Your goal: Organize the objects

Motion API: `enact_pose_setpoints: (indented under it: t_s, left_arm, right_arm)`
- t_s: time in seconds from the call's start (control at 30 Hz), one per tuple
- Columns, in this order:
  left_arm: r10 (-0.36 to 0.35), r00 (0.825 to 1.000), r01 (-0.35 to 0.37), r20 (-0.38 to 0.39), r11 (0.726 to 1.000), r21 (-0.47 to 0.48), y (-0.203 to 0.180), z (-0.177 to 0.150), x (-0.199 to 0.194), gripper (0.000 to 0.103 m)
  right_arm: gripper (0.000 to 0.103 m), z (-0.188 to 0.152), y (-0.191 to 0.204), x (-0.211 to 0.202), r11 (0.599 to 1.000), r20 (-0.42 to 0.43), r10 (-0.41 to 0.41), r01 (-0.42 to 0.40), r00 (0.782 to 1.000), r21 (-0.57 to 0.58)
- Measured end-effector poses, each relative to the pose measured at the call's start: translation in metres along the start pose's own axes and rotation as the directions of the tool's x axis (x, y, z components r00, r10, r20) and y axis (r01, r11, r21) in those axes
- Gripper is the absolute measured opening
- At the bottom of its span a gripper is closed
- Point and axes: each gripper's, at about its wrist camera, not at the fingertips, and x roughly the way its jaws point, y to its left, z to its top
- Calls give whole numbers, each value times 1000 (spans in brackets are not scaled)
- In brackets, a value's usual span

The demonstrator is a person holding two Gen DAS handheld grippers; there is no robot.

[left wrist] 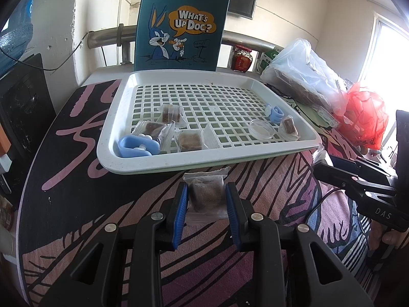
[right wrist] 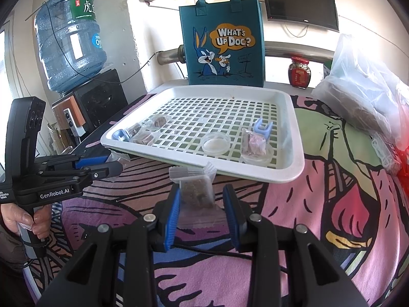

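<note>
Sunlit and cluttered, the room has a cartoon-print cloth over the desk, with a white slotted tray as the landmark and a blue tote standing upright behind its far rim. Each tool carries 1 wrapped brown snack just short of the tray's near rim, above the cloth. The left tool has its jaws narrowed on a snack, the blue pads against the packet's 2 sides; the packet's long axis runs away from the camera, its crimped end pointing at the tray's near edge. The right tool likewise has a packet between its jaws, upright and slightly tilted, crimped top towards the tray; the left pad touches it, while contact on the right pad is hard to confirm. Holding both packets by their sides, clear of the cloth, probably leaves the leading ends free to pass over the rim. Inside the tray, 3 more packets lie near the front left corner beside a blue clip. Toward the front right sit 2 clear round dishes, 1 of them holding a packet, and a second blue clip. That grouping suggests the snacks are being gathered in the tray.
</note>
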Motion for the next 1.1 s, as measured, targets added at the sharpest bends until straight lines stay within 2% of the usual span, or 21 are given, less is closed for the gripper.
enact_pose_setpoints:
  t_s: [1.1]
  left_arm:
    - [0,1000,0,6,1000,-7,1,-1,0,29]
  right_arm:
    - [33,-1,-8,-3,999,15,29,-30,999,44]
